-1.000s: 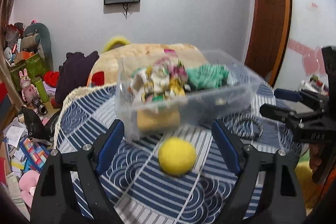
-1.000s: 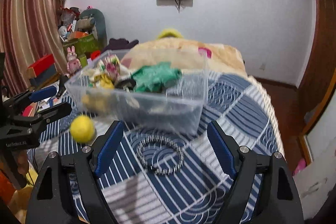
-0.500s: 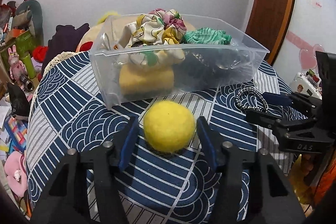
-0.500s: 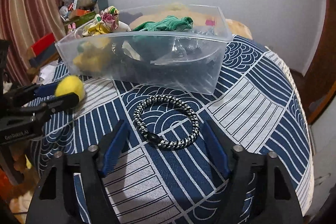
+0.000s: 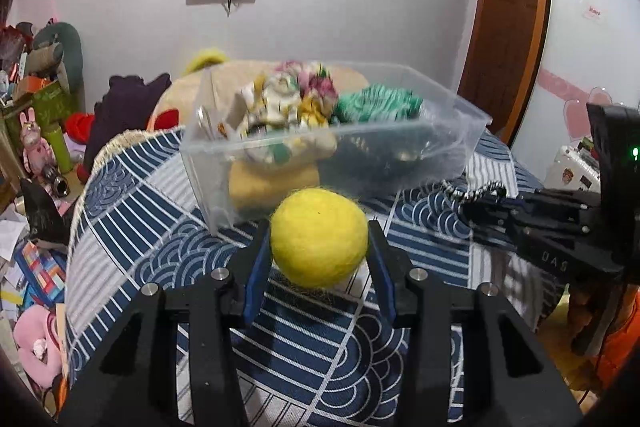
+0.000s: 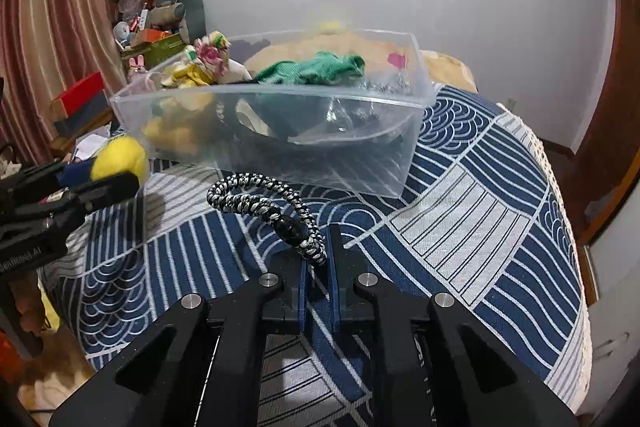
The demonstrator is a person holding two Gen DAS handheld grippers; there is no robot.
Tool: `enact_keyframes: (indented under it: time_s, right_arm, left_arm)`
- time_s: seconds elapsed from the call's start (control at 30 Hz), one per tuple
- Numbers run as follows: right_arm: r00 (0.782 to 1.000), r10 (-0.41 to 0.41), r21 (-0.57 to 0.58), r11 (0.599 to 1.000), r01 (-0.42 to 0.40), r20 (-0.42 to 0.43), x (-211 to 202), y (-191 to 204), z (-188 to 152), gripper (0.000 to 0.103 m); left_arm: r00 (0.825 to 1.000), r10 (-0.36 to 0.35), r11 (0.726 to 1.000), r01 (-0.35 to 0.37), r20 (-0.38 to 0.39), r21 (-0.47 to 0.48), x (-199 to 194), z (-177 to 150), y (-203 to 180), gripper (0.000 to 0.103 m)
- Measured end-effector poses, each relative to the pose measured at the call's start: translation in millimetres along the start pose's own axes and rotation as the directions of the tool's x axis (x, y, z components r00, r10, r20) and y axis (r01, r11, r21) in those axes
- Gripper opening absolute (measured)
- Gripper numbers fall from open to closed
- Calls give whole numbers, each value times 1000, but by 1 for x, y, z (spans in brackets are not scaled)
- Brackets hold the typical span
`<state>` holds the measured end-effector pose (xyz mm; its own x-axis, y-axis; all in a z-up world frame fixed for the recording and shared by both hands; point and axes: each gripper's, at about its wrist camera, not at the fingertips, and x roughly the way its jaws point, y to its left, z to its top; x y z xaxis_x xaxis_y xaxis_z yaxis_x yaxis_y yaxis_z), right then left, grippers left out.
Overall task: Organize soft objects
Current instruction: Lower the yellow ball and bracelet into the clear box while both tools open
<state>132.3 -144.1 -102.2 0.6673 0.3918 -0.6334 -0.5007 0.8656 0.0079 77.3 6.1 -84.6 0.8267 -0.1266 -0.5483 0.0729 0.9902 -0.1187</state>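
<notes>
My left gripper (image 5: pixel 319 247) is shut on a yellow felt ball (image 5: pixel 319 236) and holds it above the blue patterned cloth, in front of the clear plastic bin (image 5: pixel 464 143). The ball also shows in the right wrist view (image 6: pixel 120 157). My right gripper (image 6: pixel 319 259) is shut on a black-and-white braided bracelet (image 6: pixel 260 197), lifted off the cloth in front of the bin (image 6: pixel 404 163). The bin holds a floral scrunchie (image 5: pixel 288 99), a green knit piece (image 6: pixel 316 67) and a yellow soft item (image 5: pixel 272 187).
The table wears a blue and white patterned cloth (image 6: pixel 480 195). A cluttered pile of toys and boxes (image 5: pixel 36 115) stands at the left. A wooden door (image 5: pixel 508 27) is at the right. A beige cushion (image 6: pixel 440 63) lies behind the bin.
My left gripper closed on the yellow ball and lifted it. My right gripper closed on the bracelet and raised it off the cloth.
</notes>
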Motion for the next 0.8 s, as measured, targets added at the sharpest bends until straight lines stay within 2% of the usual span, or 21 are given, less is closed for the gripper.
enact_keyframes:
  time_s: [0.3,0.4,0.6,0.8]
  right_arm:
    - [995,2,-13,1000,-1,102,-33,0,14,8]
    - [989,-4,-12,1000,6,145,-41,0,24,8]
    - [982,-10,14,1000,7,186,-37,-3,51,8]
    - [987,-6,42,999,-1,164,-13,-3,75,8]
  left_arm:
    - [992,20,999,-23,126,28,-25,30,1,45]
    - [989,30,999,-35,146,31,-24,42,3,45]
    - [990,35,999,-39,138,24,-9,61,9,45]
    - [994,64,998,-64,92,-7,17,69,24,45]
